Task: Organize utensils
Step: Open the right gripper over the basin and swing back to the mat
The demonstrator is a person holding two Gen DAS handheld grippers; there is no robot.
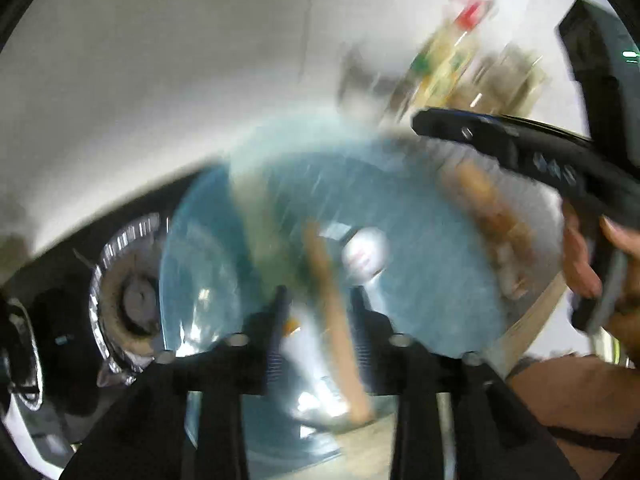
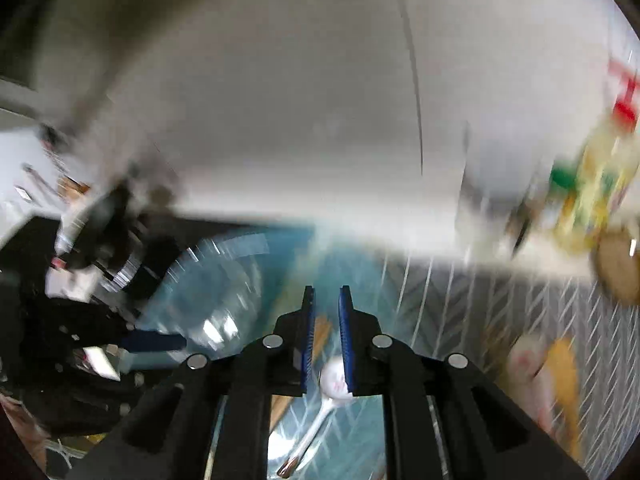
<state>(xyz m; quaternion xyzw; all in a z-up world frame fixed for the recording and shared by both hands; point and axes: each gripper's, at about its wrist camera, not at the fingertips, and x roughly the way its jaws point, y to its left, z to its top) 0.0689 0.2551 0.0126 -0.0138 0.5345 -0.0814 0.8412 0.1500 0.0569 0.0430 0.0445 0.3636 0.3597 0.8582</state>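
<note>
Left wrist view is blurry: a wooden stick [image 1: 336, 320] and white spoon [image 1: 366, 254] with unreadable red marks lie in the round blue bowl [image 1: 420, 240]; left gripper [image 1: 320, 300] half open, right gripper [image 2: 326, 300] narrow, empty

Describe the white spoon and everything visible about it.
The white spoon looks like smooth plastic or ceramic, with a rounded bowl bearing a faint red mark and a slim handle that ends in a darker tip. It lies in the large blue bowl, beside a wooden utensil. In the right wrist view its bowl shows through the narrow gap of the right gripper, not pinched. Motion blur hides finer detail.
</note>
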